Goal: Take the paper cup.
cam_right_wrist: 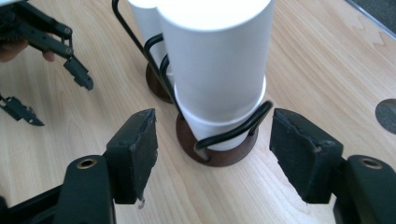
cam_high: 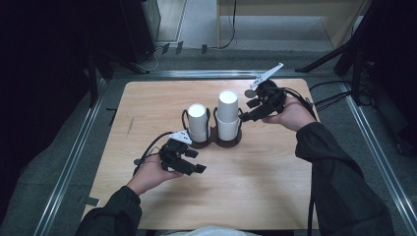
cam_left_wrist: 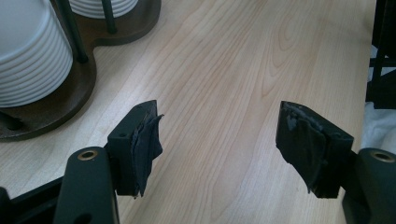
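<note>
Two stacks of white paper cups stand in a dark wire holder on a brown base (cam_high: 216,143) at mid table. The left stack (cam_high: 198,121) is shorter, the right stack (cam_high: 227,114) taller. My left gripper (cam_high: 195,161) lies low on the table in front of the holder, open, with nothing between its jaws (cam_left_wrist: 219,140). The ribbed cup rims (cam_left_wrist: 28,56) sit to its upper left. My right gripper (cam_high: 247,111) hovers just right of the taller stack. In the right gripper view it (cam_right_wrist: 212,144) is open and faces that stack (cam_right_wrist: 217,60), with both pads apart from the cups.
The wooden table (cam_high: 147,98) has bare surface left of and in front of the holder. A dark round insert (cam_right_wrist: 387,114) sits in the tabletop by my right hand. Metal rails and dark stands border the table. Farther off in the right gripper view is the left gripper (cam_right_wrist: 49,93).
</note>
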`<state>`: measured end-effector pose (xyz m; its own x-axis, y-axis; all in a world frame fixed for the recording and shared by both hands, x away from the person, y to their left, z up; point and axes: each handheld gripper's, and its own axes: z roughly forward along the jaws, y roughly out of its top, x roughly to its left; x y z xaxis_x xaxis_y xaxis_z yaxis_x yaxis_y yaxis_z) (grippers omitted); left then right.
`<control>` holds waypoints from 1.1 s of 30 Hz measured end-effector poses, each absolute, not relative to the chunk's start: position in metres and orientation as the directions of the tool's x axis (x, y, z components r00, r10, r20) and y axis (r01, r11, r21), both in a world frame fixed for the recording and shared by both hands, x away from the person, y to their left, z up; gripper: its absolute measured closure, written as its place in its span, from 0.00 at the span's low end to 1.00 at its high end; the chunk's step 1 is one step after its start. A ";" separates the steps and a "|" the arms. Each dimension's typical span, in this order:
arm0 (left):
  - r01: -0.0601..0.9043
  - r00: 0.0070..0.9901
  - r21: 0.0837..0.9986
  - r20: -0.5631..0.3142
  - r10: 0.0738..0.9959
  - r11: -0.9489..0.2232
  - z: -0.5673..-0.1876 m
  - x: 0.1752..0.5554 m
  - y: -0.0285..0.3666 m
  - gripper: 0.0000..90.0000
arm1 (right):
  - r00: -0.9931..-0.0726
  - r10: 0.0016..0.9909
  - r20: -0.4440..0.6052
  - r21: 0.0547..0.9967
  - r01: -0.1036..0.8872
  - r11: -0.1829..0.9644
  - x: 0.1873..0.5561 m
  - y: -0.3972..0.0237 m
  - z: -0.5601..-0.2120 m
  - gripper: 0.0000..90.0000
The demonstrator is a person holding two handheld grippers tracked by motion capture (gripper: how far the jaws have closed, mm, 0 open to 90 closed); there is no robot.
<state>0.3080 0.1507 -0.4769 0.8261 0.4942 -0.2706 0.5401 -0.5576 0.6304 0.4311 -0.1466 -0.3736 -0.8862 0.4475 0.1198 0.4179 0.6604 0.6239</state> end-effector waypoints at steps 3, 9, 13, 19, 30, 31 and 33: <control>0.531 0.829 0.642 -0.260 0.495 -0.552 -0.475 0.307 0.151 0.35 | -0.889 0.443 0.116 0.608 0.416 0.676 0.437 -0.141 -0.372 0.31; 0.527 0.832 0.648 -0.262 0.489 -0.550 -0.474 0.307 0.152 0.35 | -0.898 0.427 0.104 0.591 0.401 0.700 0.445 -0.127 -0.370 0.29; 0.529 0.832 0.646 -0.265 0.487 -0.551 -0.474 0.307 0.152 0.34 | -0.905 0.417 0.088 0.575 0.388 0.721 0.450 -0.117 -0.368 0.28; 0.534 0.830 0.639 -0.271 0.488 -0.554 -0.475 0.307 0.154 0.34 | -0.913 0.401 0.075 0.567 0.370 0.736 0.457 -0.105 -0.368 0.27; 0.532 0.832 0.646 -0.279 0.480 -0.547 -0.474 0.306 0.156 0.30 | -0.921 0.385 0.060 0.536 0.355 0.766 0.463 -0.087 -0.367 0.28; 0.533 0.832 0.645 -0.279 0.480 -0.548 -0.474 0.306 0.156 0.30 | -0.920 0.386 0.058 0.532 0.356 0.768 0.463 -0.086 -0.366 0.28; 0.532 0.832 0.644 -0.277 0.481 -0.550 -0.474 0.306 0.157 0.29 | -0.923 0.380 0.059 0.528 0.352 0.773 0.464 -0.084 -0.366 0.30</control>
